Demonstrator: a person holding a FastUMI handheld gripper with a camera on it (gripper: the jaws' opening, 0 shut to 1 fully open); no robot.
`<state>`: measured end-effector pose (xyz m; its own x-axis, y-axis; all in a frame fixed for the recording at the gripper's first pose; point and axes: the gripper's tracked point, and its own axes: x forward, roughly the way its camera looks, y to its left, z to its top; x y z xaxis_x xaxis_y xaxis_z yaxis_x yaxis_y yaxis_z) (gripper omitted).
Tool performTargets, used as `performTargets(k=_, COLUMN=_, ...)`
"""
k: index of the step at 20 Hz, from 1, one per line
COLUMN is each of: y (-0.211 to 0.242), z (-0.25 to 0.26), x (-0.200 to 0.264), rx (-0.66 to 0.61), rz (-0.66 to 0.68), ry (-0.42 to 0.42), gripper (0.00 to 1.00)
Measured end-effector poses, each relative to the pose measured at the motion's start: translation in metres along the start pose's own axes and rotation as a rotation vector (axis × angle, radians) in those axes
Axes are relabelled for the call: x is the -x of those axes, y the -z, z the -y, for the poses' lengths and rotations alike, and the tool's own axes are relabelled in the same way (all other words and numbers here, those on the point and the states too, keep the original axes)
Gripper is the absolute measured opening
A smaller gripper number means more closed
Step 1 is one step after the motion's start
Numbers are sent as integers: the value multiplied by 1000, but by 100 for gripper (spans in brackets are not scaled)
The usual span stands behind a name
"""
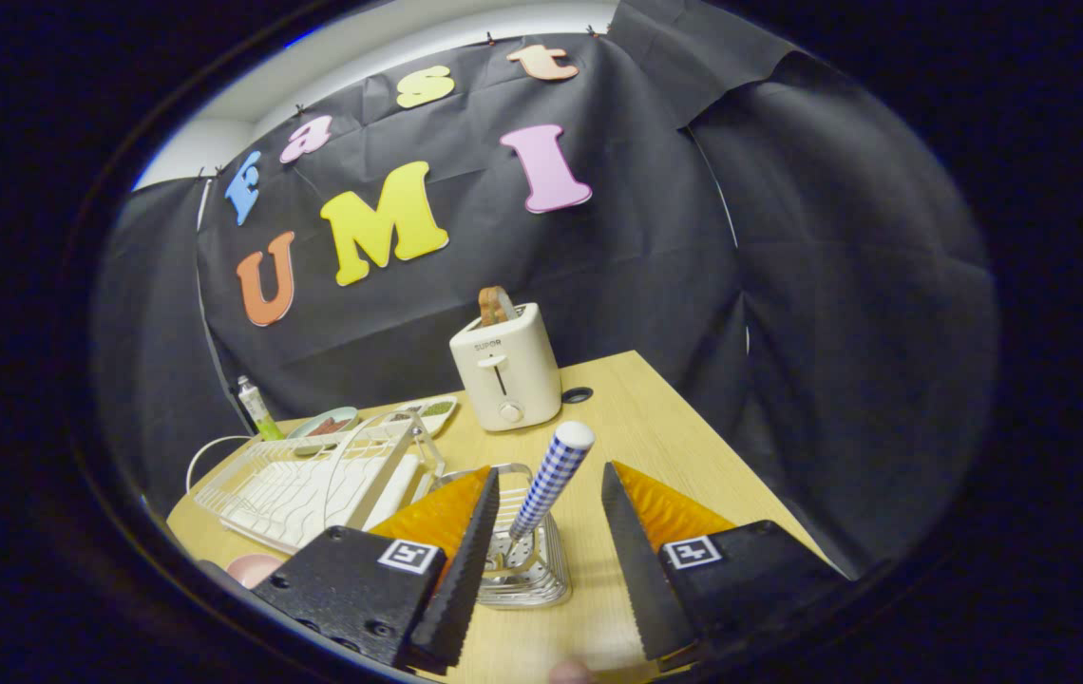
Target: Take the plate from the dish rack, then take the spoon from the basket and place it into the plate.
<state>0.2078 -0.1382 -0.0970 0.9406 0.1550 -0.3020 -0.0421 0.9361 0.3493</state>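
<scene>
The gripper [541,560] was wide open with the spoon [549,484] standing in the basket [527,570] between its fingers, so a crooked squeeze could have tipped the light basket over.

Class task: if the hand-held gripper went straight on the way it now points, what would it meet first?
Probably the spoon's checked handle, upright in the wire basket between the open fingers of the hand-held gripper; depth is unclear.

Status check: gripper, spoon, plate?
Gripper open, fingers either side of the spoon, not touching. Spoon upright in the basket. Pink plate on table by the dish rack. Nothing in the way.
</scene>
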Motion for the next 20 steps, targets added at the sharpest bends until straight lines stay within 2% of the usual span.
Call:
performTargets(k=4, y=0, z=-9, x=-3, rx=-28, rz=-21, ry=-36, gripper=34)
performTargets(k=6, y=-2, z=-16, x=0, rx=-37, rz=-28, ry=-57, gripper=22)
performTargets(k=7, y=-6, z=-19, x=4, rx=-48, rz=-21, ry=-59, gripper=20)
performTargets(k=8, y=-11, z=-17, x=3, rx=-44, rz=-8, ry=-37, gripper=16)
performTargets(k=11, y=-33, z=-19, x=16, rx=-19, rz=49, ry=3, gripper=8)
performTargets(k=16, y=-77, z=-26, x=49, rx=22, rz=168, ry=84, gripper=8)
performTargets(k=20, y=-92, z=-61, x=93, rx=89, rz=249, ry=88, gripper=8)
